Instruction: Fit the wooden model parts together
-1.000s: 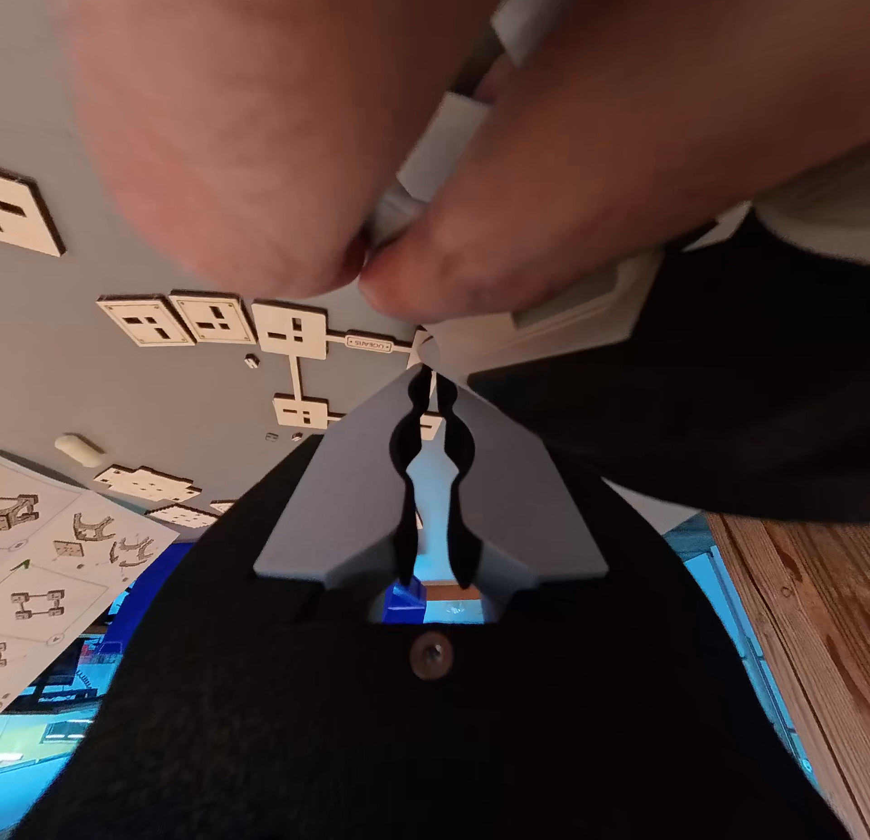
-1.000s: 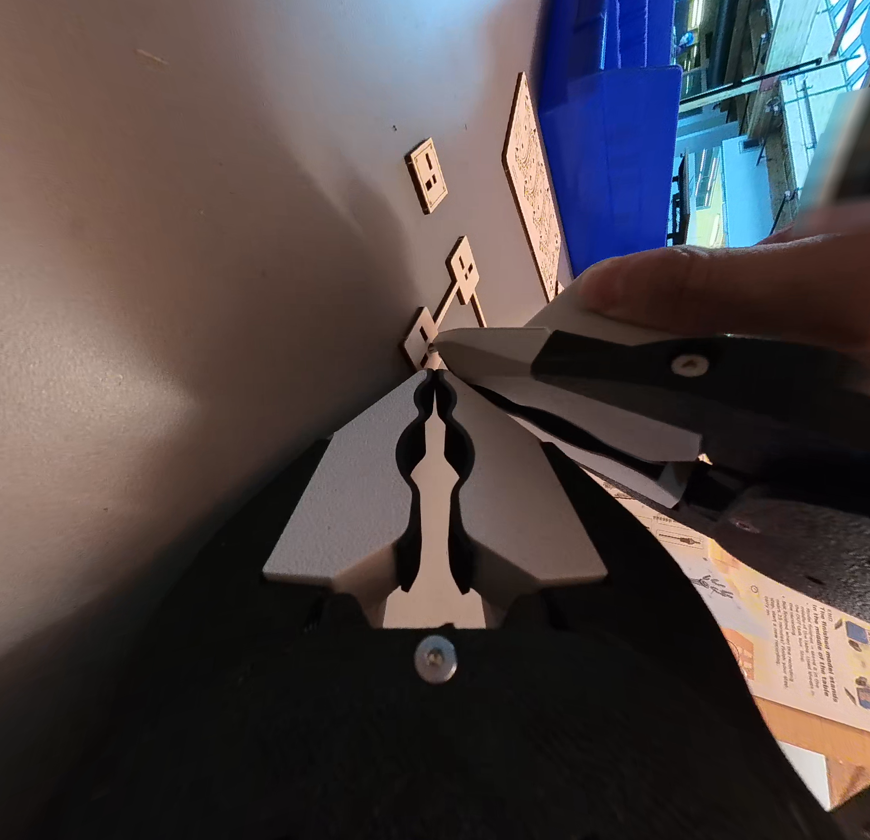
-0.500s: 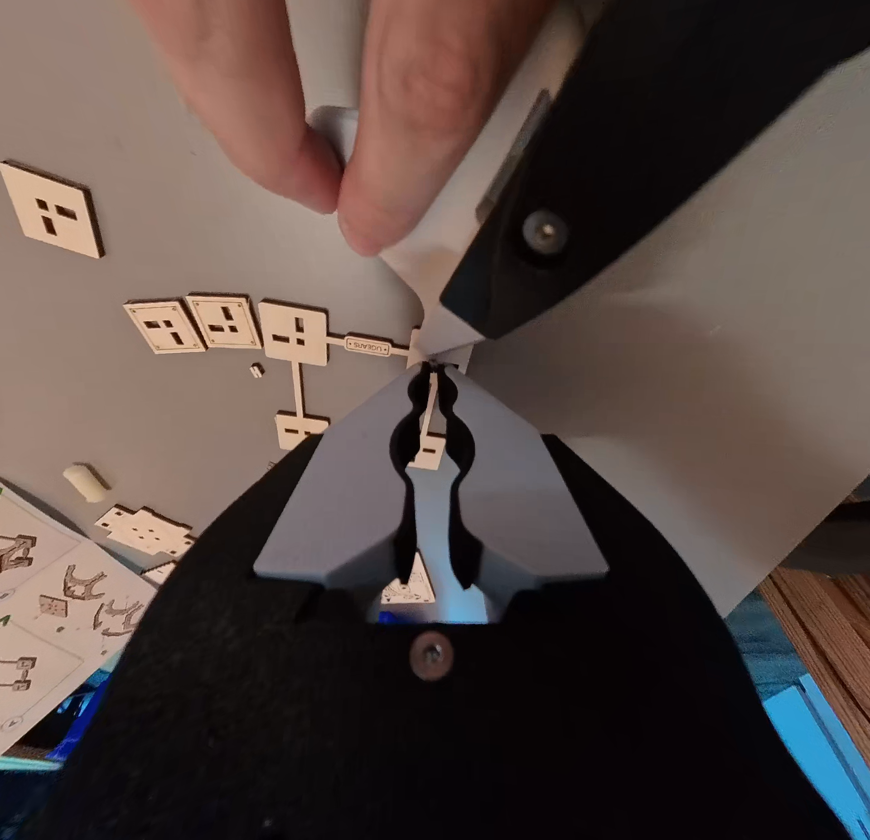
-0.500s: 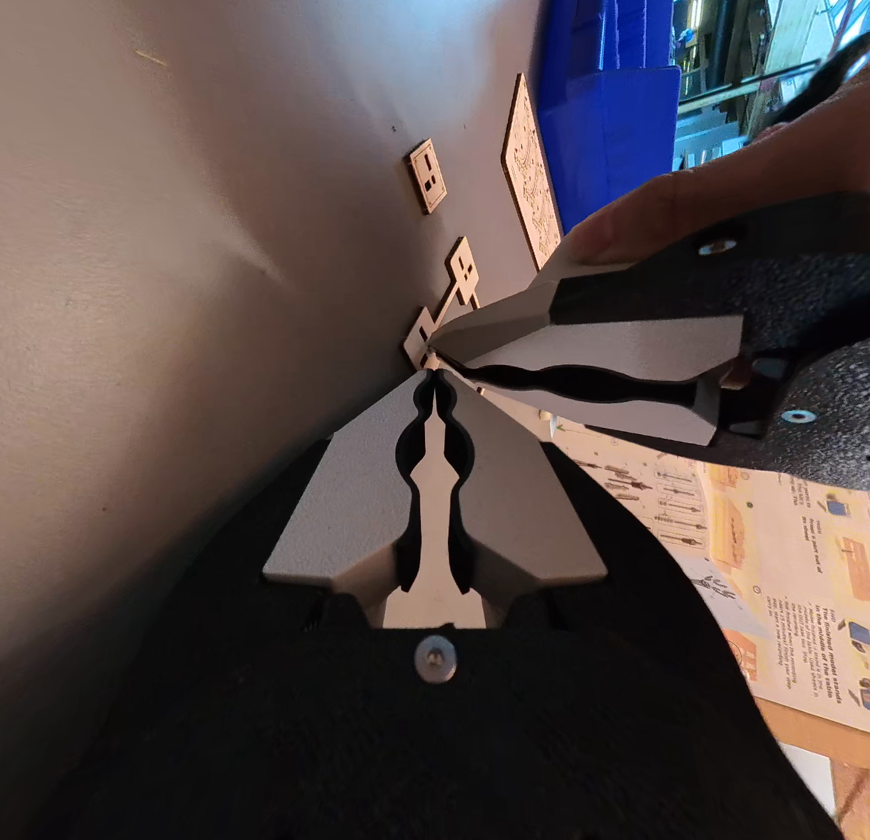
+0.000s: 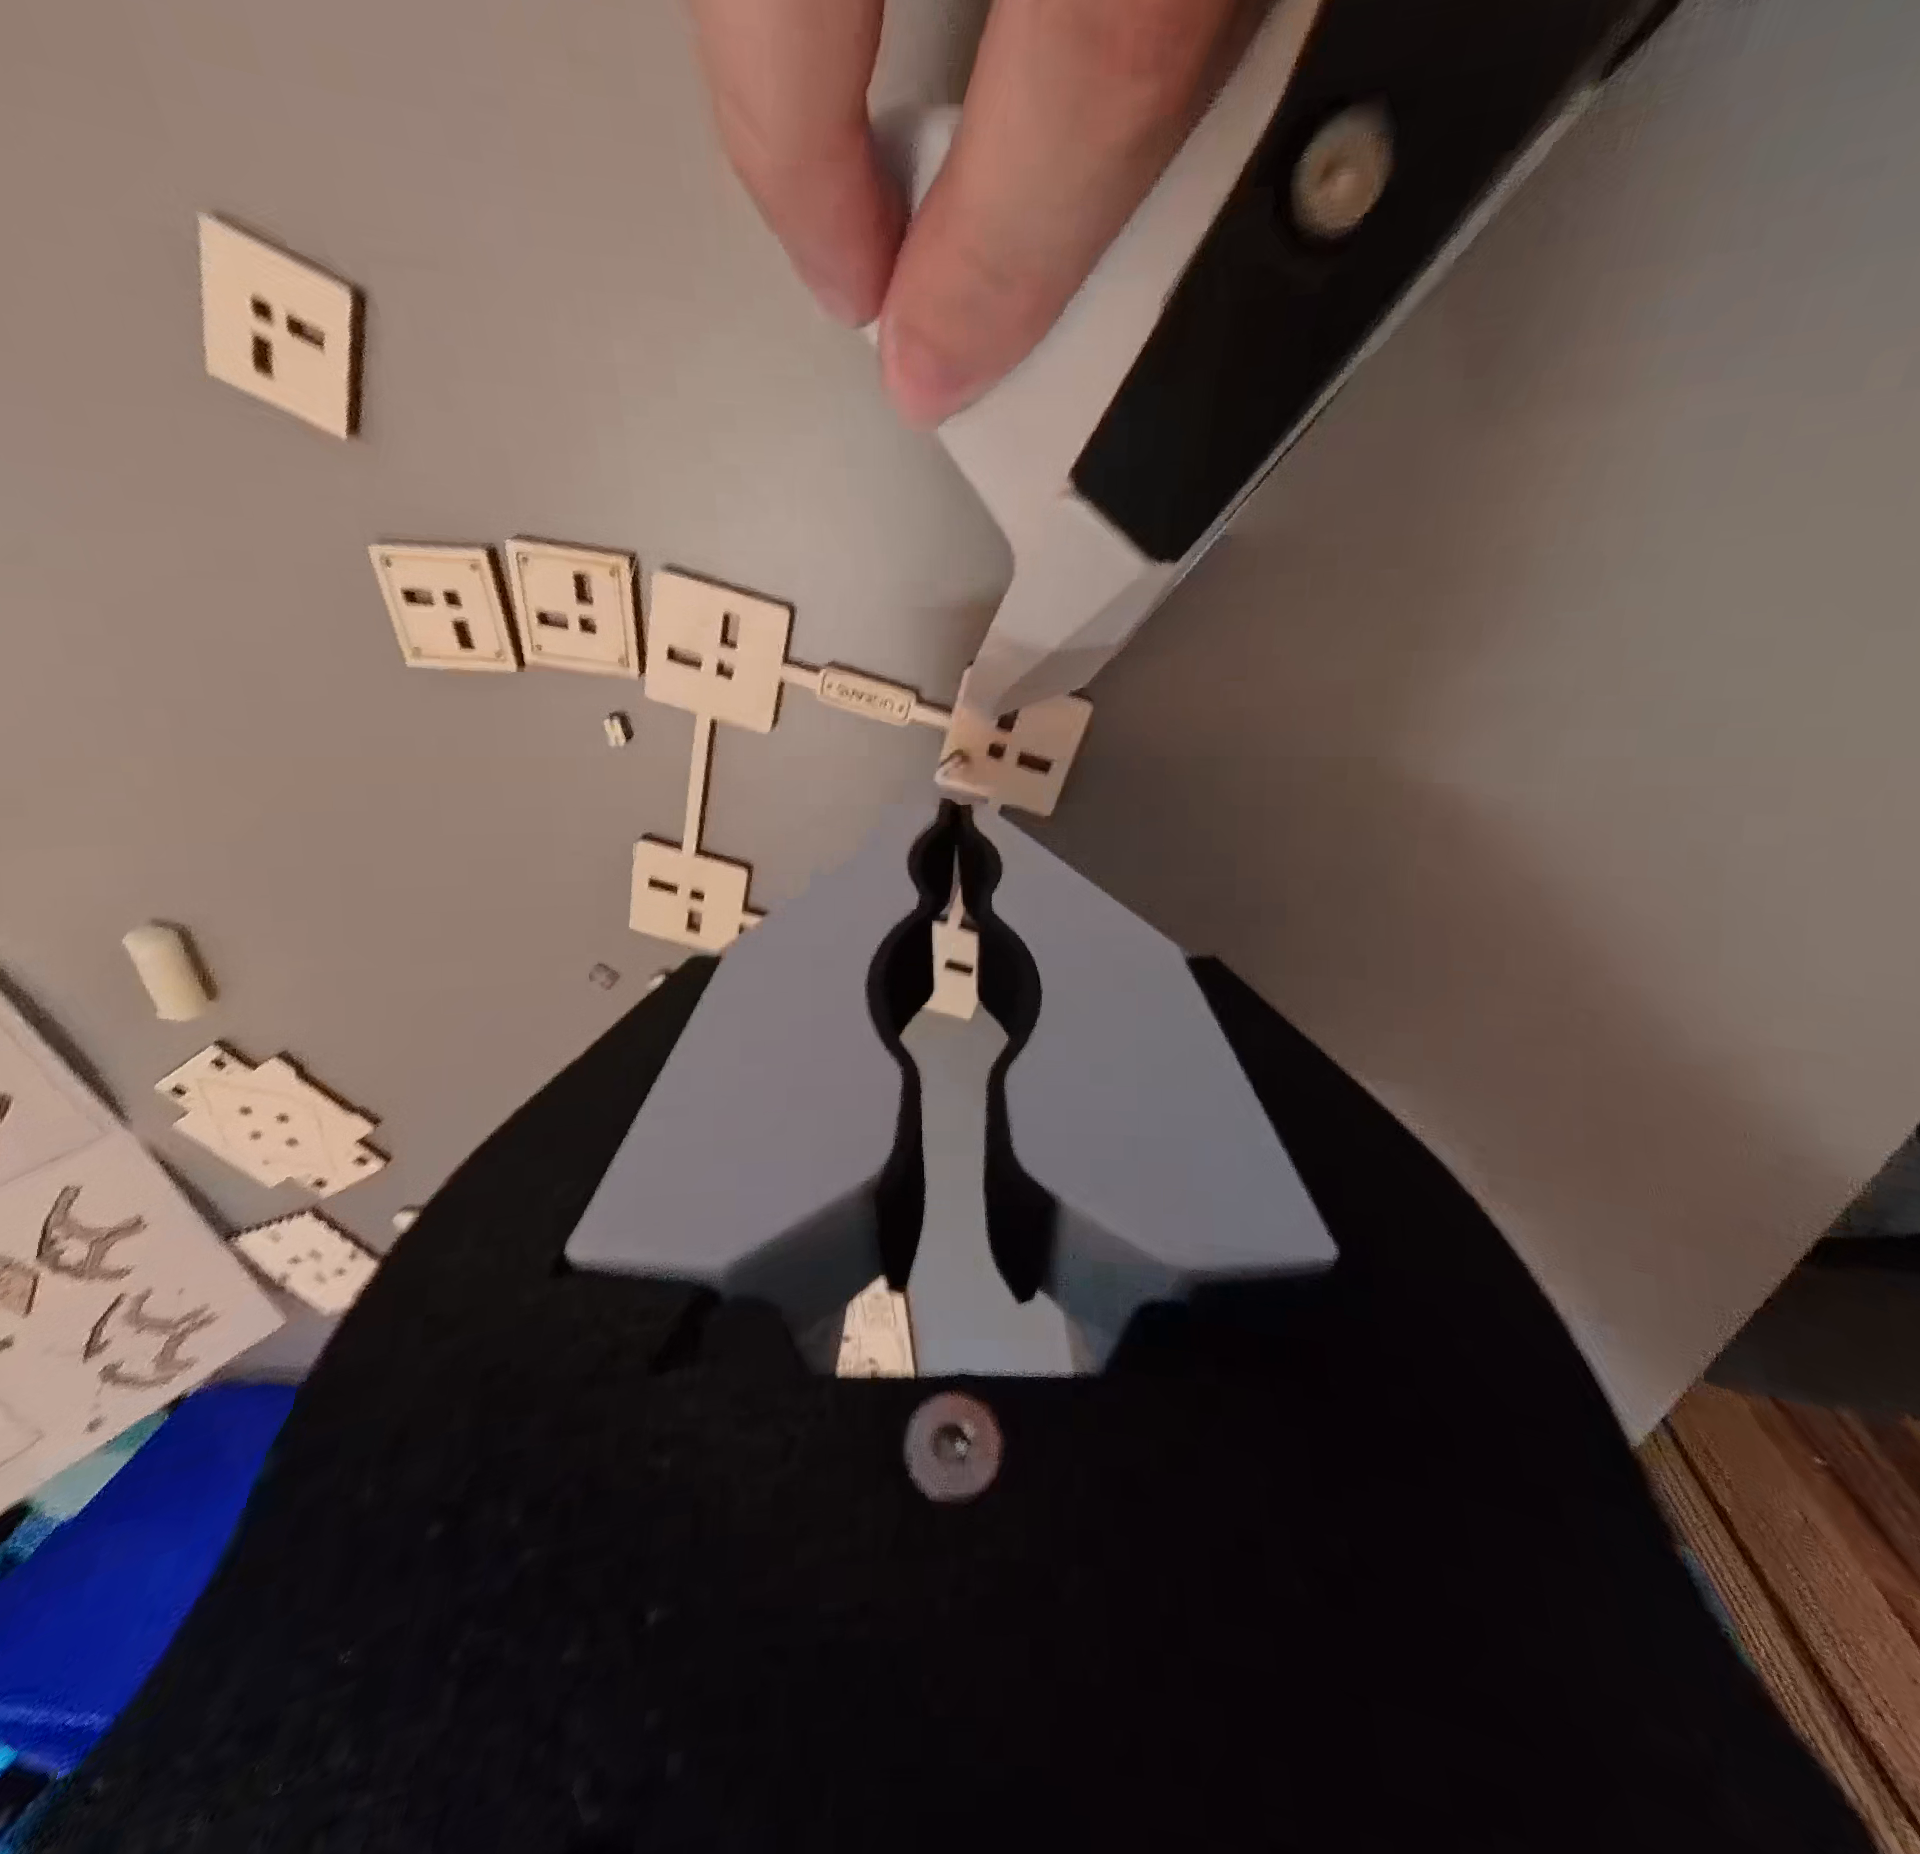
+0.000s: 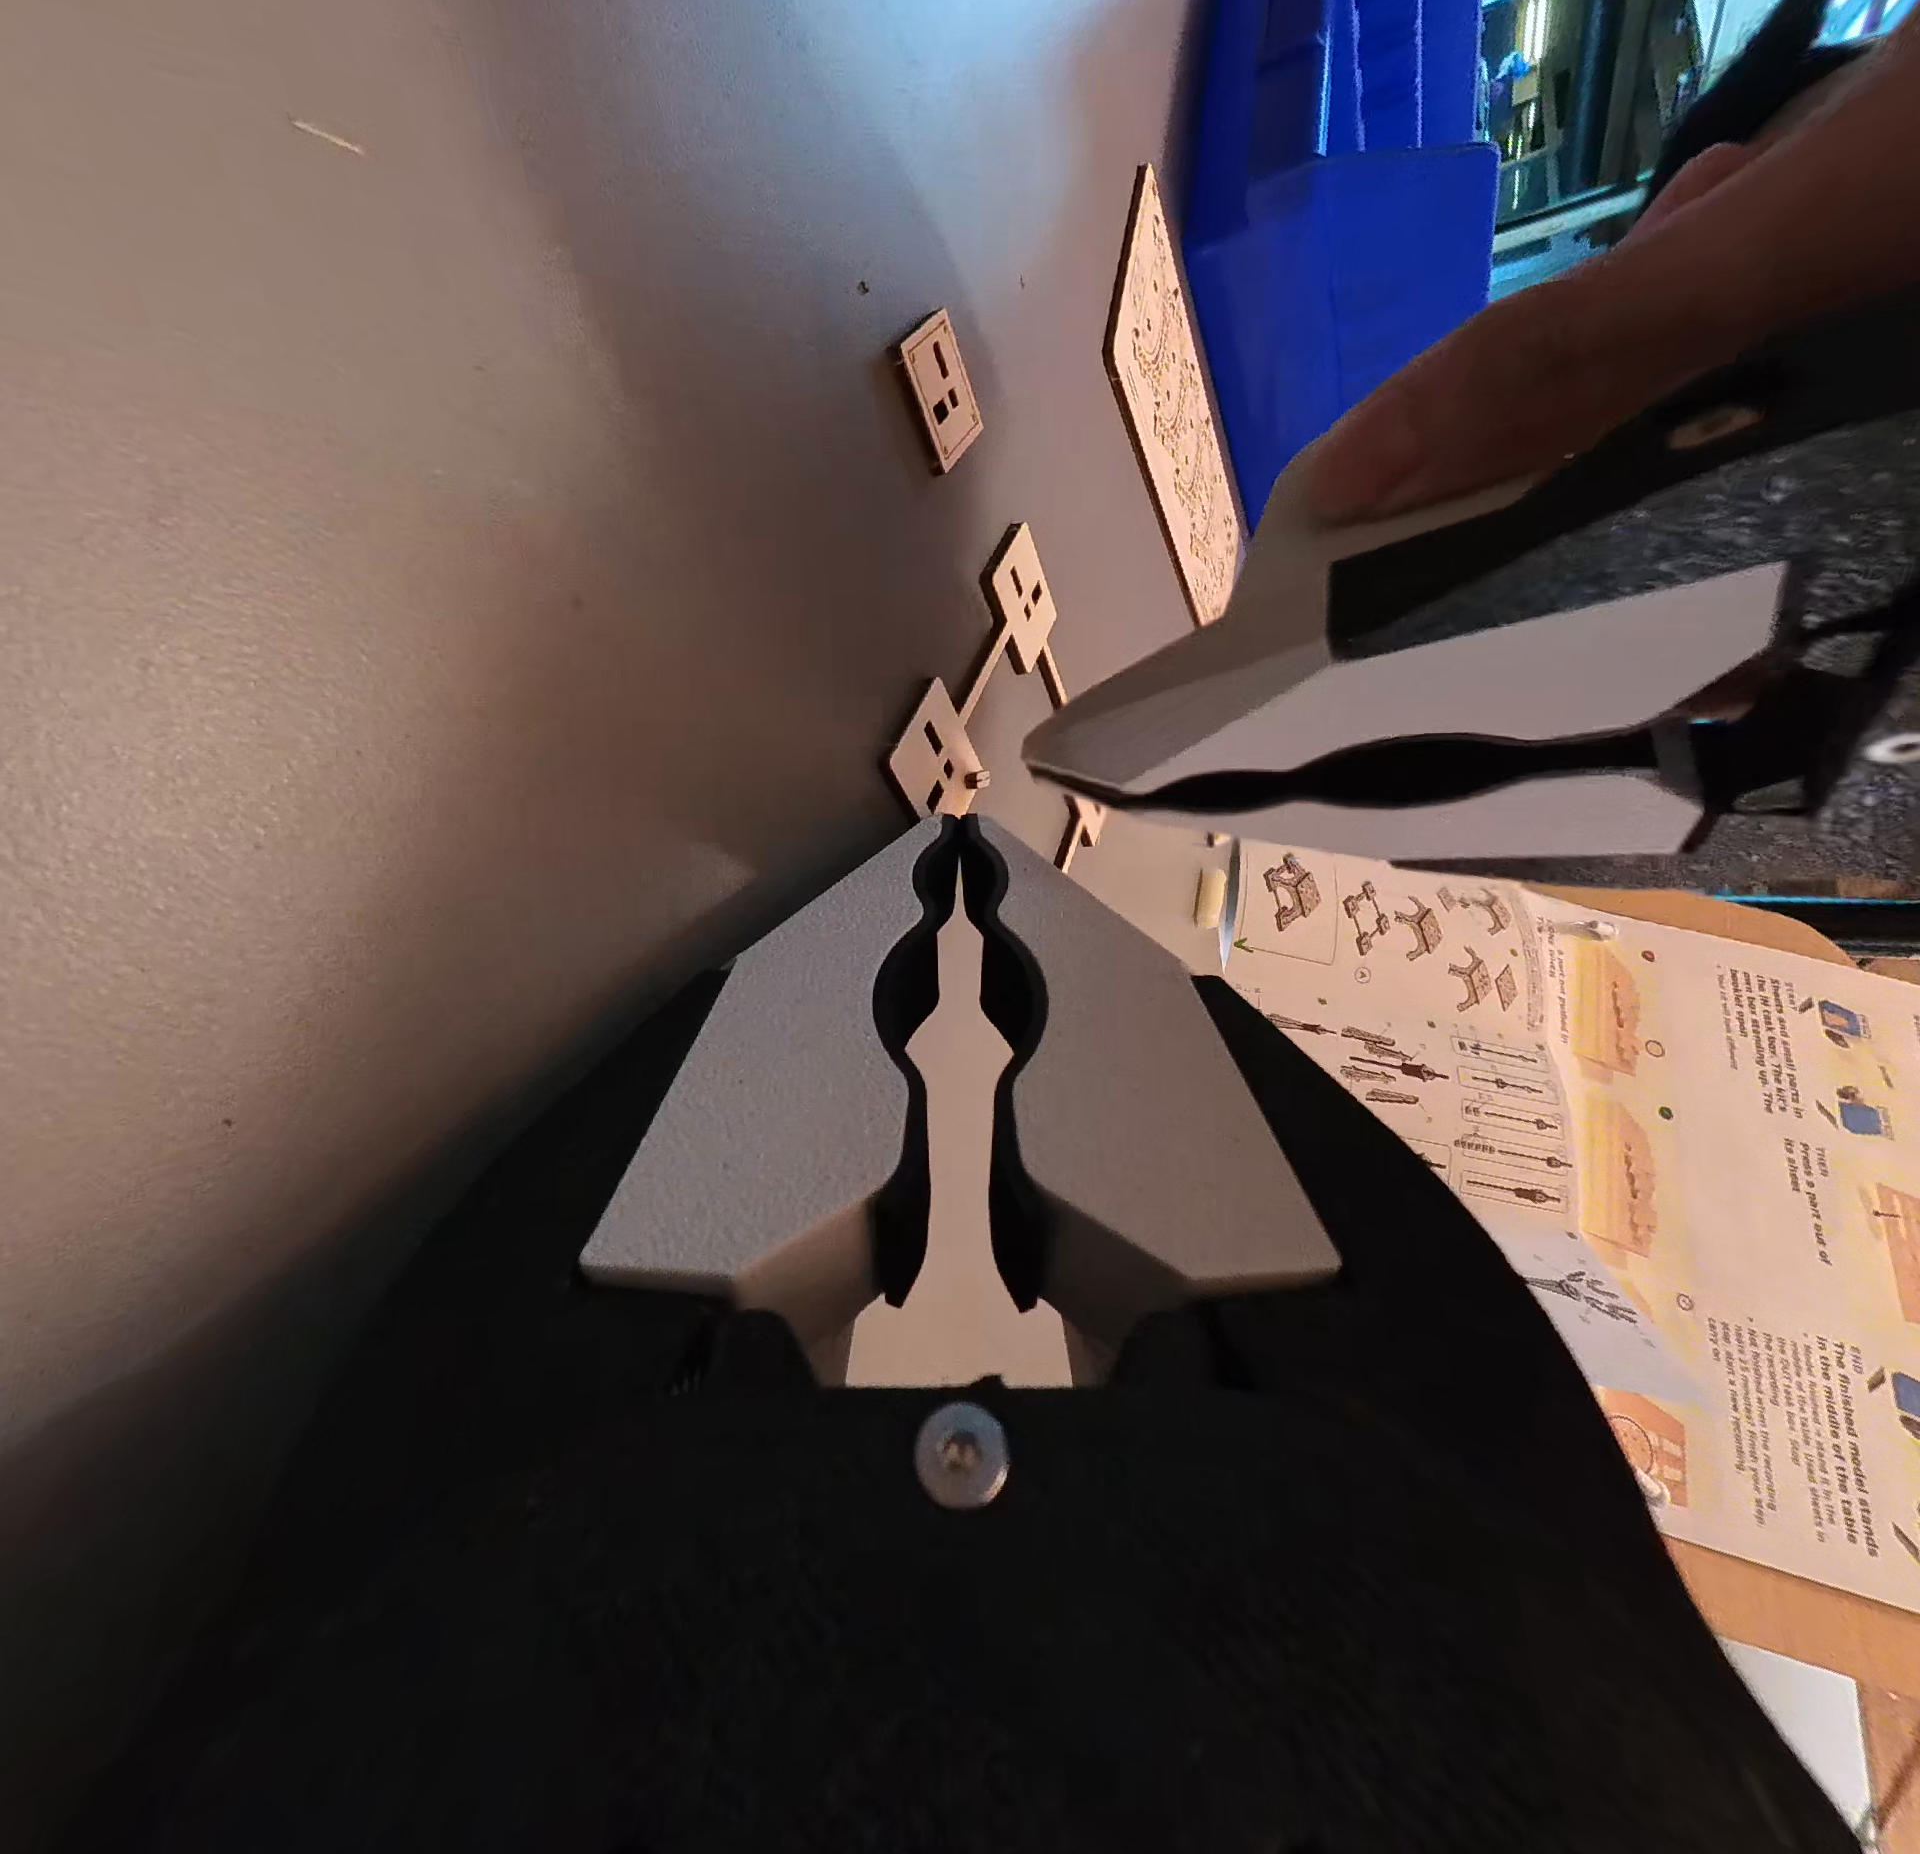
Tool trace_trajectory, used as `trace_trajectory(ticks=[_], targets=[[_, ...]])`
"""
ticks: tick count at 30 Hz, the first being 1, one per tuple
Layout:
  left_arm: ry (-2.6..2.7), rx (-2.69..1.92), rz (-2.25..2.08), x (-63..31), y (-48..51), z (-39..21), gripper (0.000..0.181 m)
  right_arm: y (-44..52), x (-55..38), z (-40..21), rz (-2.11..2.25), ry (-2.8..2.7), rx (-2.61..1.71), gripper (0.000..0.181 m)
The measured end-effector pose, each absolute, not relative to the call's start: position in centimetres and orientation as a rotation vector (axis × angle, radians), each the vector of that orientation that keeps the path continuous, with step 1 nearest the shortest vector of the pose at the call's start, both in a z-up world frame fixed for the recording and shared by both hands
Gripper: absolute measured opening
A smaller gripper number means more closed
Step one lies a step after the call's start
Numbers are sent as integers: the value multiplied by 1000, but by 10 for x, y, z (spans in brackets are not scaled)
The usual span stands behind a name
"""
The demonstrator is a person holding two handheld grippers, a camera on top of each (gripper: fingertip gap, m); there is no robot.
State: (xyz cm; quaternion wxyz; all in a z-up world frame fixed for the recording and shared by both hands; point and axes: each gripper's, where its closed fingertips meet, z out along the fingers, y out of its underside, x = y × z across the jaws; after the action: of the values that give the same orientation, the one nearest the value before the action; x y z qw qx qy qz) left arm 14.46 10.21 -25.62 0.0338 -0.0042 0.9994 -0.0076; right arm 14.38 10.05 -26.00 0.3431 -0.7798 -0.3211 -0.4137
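A flat wooden frame of square slotted parts joined by thin bars [image 5: 717, 651] lies on the grey table [image 5: 1455, 765]. A tiny peg [image 5: 956, 762] stands at the corner of its nearest square [image 5: 1034, 760]. My left gripper [image 5: 956, 817] is shut and empty, just short of that square. My right gripper [image 5: 997, 708] comes in from the upper right, shut, with its tip on the square. In the right wrist view my right gripper [image 6: 958, 822] touches the square's edge [image 6: 925, 750]. The peg [image 6: 975, 778] stands beside it, and my left gripper [image 6: 1044, 760] is a little apart from the peg.
Loose slotted squares [image 5: 442, 609] [image 5: 281, 324] and cut sheet pieces [image 5: 275, 1118] lie to the left. A small white cylinder [image 5: 166, 968] lies near the paper instruction sheet [image 6: 1558, 1129]. A punched wooden sheet [image 6: 1174, 391] lies by a blue box [image 6: 1340, 246]. Left and right tips are no more than a few centimetres apart.
My left gripper has pulled back from the linked square, and the peg now shows standing at its corner. The hand no longer fills the left view. The right gripper has stayed at the square.
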Motion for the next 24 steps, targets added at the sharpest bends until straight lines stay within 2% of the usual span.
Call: trace_trajectory(ticks=[5,11,16,24], targets=[[3087,-171,-125,150,105,-263,0,100,144,-260,-1068,-829,-2027,0],[3096,106,-327,148,106,-263,16,99,143,-260,-1070,-830,-2026,0],[3019,449,-570,146,91,-256,10,98,143,-260,-1060,-823,-2024,0],[2963,709,-420,149,94,-261,7,96,143,-260,-1031,-802,-2024,0]])
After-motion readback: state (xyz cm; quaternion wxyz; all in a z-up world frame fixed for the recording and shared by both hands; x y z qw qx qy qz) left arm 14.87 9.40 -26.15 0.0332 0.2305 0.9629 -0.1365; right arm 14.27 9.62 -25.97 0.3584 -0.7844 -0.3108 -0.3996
